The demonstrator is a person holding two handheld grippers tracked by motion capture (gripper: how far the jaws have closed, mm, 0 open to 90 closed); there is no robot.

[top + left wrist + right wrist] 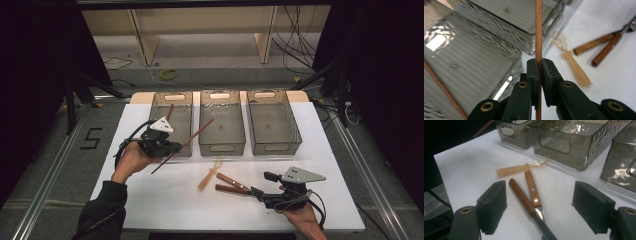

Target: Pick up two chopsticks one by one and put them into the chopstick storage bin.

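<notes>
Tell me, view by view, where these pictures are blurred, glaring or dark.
High view: dim, with black surroundings and an evenly lit white table. Left gripper view: the left claw shut on the chopstick is fairly sharp, the bins behind are soft with bright glare. Right gripper view: the two wooden-handled utensils are sharp, highlights glint on the bin walls, and the left edge goes black.

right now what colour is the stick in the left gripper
Reddish brown; the stick shows best in the left gripper view, clamped in the left gripper.
</notes>
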